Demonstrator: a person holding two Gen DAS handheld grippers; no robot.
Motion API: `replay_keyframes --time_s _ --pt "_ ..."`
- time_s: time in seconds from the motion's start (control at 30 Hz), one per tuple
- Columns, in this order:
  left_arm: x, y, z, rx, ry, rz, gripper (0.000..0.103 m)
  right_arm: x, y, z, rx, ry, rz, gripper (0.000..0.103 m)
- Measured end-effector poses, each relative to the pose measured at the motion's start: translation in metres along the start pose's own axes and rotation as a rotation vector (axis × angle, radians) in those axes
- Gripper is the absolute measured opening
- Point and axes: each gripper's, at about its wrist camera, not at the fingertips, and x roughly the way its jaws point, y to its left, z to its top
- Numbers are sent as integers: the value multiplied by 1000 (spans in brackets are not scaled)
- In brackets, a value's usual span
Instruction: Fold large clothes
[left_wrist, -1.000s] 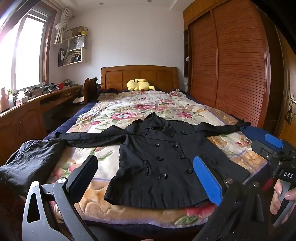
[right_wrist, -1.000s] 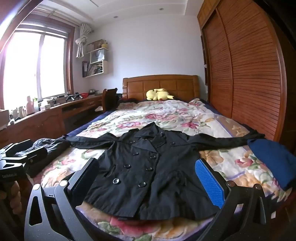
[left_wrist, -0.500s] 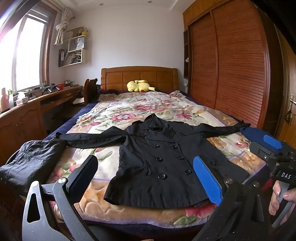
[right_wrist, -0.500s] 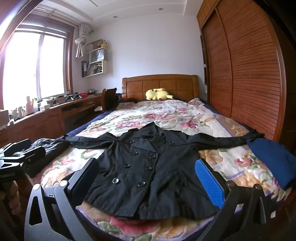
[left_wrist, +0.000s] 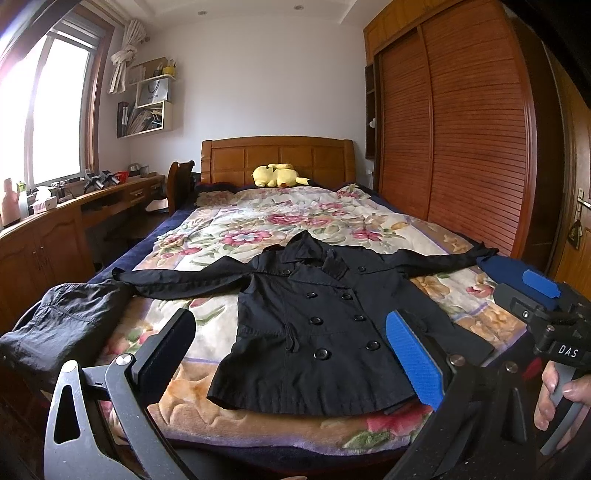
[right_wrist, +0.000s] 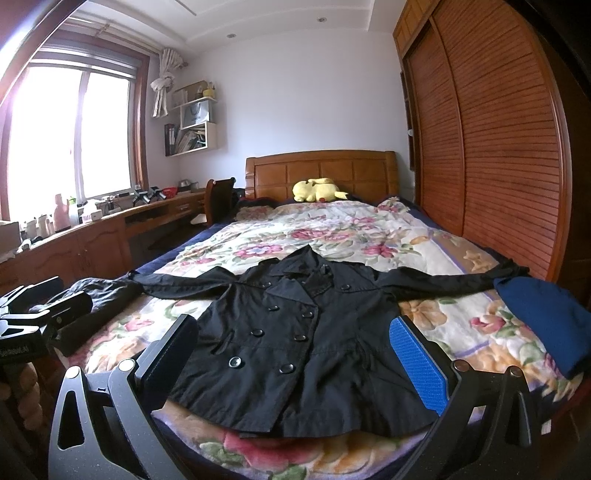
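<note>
A black double-breasted coat (left_wrist: 317, 325) lies flat and face up on the floral bedspread (left_wrist: 280, 225), sleeves spread to both sides; it also shows in the right wrist view (right_wrist: 295, 332). My left gripper (left_wrist: 291, 354) is open and empty, held before the foot of the bed, short of the coat's hem. My right gripper (right_wrist: 295, 354) is open and empty, also short of the hem. The right gripper shows at the right edge of the left wrist view (left_wrist: 543, 306); the left gripper shows at the left edge of the right wrist view (right_wrist: 40, 314).
A crumpled dark garment (left_wrist: 62, 328) lies at the bed's near left corner. A folded blue cloth (right_wrist: 546, 321) lies at the near right corner. A yellow plush toy (left_wrist: 277, 175) rests by the headboard. A wooden wardrobe (left_wrist: 461, 147) stands right, a desk (left_wrist: 55, 229) left.
Both grippers have stayed nearly still, with only a slight drift of the view. The coat has not moved.
</note>
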Motion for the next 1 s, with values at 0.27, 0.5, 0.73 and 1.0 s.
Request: replay_keyframes --time_s 0.27,0.5,0.73,1.0 --pt "1 0 -1 1 -2 2 103 -1 -1 0 4 3 2 103" --pt "1 0 -2 2 -3 3 103 1 -1 0 5 8 1 103" --pt "-3 -2 0 2 -3 3 103 0 -1 0 8 12 5 103" --pt "-4 -3 1 2 -2 2 103 0 -1 0 8 11 9 103"
